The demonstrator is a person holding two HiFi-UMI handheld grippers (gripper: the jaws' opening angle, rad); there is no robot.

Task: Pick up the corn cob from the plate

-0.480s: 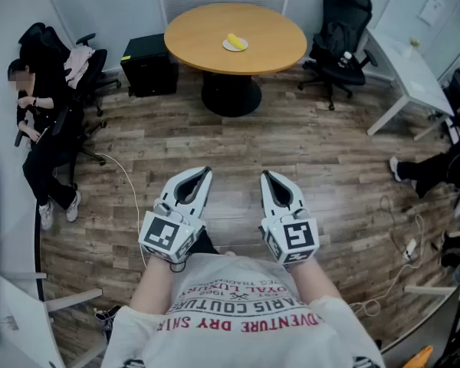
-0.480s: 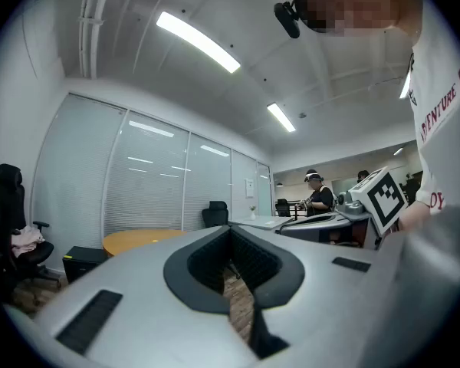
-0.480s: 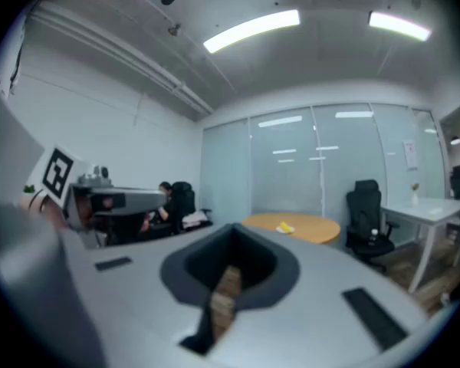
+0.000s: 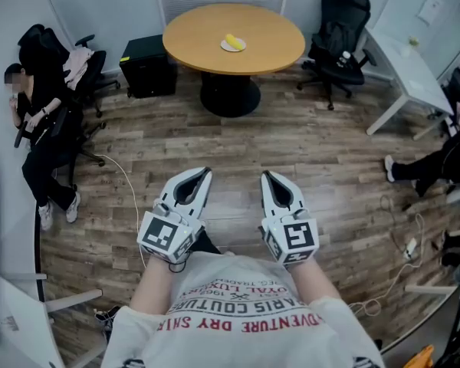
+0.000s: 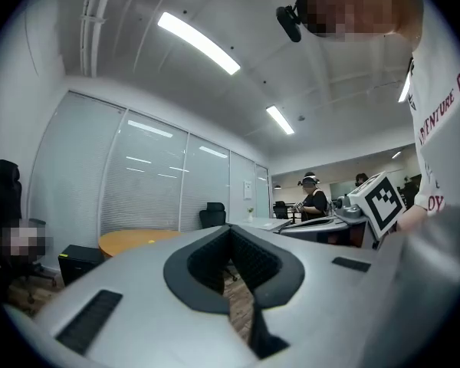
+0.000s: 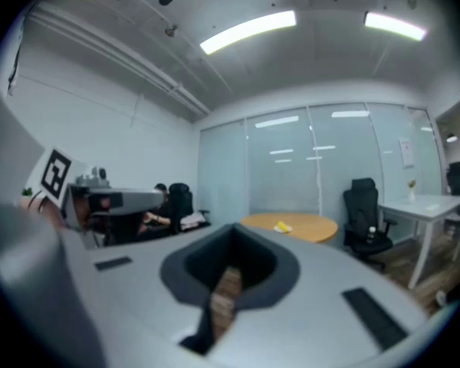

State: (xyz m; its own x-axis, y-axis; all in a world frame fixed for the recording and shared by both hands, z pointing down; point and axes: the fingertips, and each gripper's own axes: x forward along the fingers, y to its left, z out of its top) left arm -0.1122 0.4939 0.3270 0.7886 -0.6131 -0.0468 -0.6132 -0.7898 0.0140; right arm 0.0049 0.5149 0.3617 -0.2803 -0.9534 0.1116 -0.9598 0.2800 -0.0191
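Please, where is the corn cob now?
In the head view, the corn cob lies on a plate near the middle of the round table, at top centre, left of a black chair.

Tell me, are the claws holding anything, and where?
Nothing. The left claw and the right claw are both shut and empty; the corn lies on its plate.
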